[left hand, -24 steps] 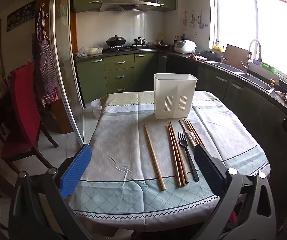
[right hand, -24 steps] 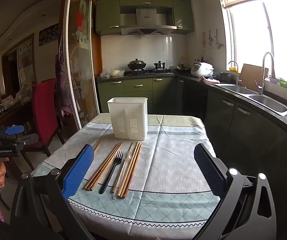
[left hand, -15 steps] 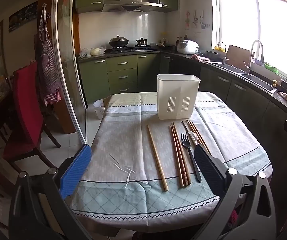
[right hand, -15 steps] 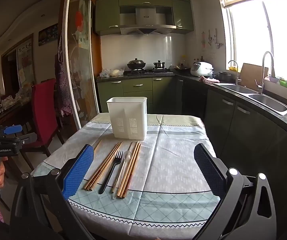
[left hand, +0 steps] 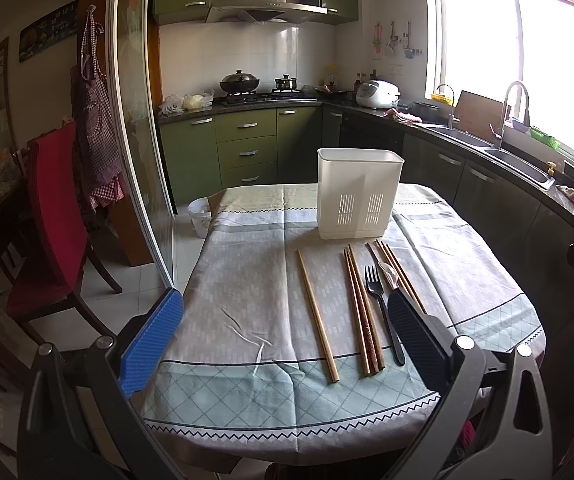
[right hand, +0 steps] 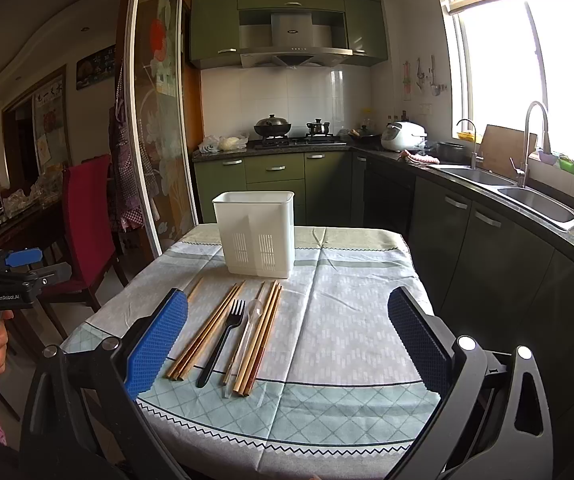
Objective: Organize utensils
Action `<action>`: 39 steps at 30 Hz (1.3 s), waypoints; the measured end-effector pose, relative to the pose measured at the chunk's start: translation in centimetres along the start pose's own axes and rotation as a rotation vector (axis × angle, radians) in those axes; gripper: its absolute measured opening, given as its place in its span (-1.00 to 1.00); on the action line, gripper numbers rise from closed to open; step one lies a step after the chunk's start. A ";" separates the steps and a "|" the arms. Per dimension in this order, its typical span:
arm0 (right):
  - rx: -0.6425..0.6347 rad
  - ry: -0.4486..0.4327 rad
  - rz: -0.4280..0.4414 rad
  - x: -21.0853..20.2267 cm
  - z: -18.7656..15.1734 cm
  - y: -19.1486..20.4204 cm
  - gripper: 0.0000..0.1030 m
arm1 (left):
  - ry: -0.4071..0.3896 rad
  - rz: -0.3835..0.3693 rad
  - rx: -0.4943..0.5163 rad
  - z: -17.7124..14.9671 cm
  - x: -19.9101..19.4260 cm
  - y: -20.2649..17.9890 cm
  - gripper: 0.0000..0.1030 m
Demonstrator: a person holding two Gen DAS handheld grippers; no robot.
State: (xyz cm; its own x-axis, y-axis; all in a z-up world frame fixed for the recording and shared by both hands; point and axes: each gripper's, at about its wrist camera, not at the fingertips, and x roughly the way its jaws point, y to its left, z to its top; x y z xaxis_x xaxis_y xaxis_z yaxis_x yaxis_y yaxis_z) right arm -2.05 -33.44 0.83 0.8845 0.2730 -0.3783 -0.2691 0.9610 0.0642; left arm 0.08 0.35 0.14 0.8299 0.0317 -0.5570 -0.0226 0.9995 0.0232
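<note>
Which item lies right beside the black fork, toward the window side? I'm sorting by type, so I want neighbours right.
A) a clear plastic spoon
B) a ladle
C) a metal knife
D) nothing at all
A: a clear spoon lies just on the window side of the fork, among the chopsticks.

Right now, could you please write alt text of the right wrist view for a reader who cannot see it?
A row of wooden chopsticks, a black fork and a clear spoon lies on a clothed table before a white utensil holder. The open right gripper hovers empty at the near edge.
</note>
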 end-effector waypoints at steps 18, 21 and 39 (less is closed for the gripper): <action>0.002 0.007 0.000 0.5 -0.6 0.1 0.92 | 0.000 0.001 0.000 -0.1 0.1 0.1 0.89; 0.001 0.007 -0.001 0.6 -0.6 0.1 0.92 | 0.001 0.001 0.001 -0.2 0.1 0.0 0.89; 0.000 0.008 -0.002 0.8 -1.2 0.3 0.92 | 0.003 -0.002 0.005 -0.3 0.3 0.0 0.89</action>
State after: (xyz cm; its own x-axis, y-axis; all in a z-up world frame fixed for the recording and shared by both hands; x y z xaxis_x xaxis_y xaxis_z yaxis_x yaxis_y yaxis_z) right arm -1.88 -32.96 -0.51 0.8822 0.2703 -0.3856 -0.2669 0.9616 0.0635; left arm 0.20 0.32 -0.25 0.8281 0.0301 -0.5597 -0.0184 0.9995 0.0266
